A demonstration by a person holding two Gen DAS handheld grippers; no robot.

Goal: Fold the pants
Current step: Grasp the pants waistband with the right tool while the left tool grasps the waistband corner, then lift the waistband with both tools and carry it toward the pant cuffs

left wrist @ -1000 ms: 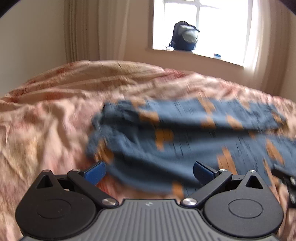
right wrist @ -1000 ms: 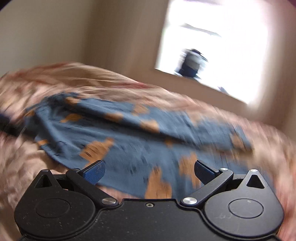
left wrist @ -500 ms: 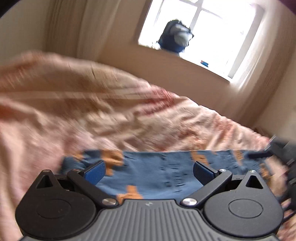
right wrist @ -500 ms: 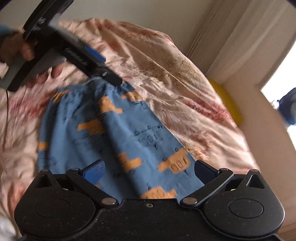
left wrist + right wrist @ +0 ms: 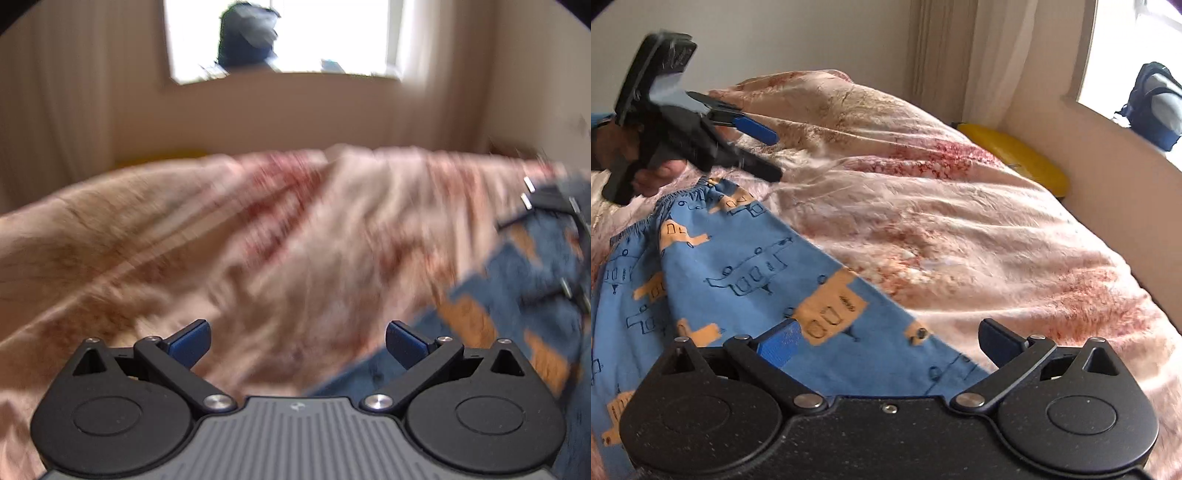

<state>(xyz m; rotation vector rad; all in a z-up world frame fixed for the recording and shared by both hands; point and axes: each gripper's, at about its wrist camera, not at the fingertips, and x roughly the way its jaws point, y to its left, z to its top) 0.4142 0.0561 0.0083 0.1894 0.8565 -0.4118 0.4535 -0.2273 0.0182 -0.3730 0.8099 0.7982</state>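
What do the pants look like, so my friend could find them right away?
Look at the big bed with the pink blotchy bedspread. Lying flat on its near left side are the pants. They are the only blue thing on the bed, printed with orange trucks and with a gathered elastic waistband at the far end.

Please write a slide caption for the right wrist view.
Both grippers, right and left, open above blue patterned pants spread on the bed.

1. Pink, red-blotched bedspread (image 5: 960, 206), rumpled, covers the bed; blurred in left wrist view (image 5: 258, 229).
2. Yellow cushion (image 5: 1015, 155) wedged between bed and wall.
3. Blue-grey backpack (image 5: 1156, 107) on windowsill (image 5: 1108, 122); curtain (image 5: 960, 55) beside window.
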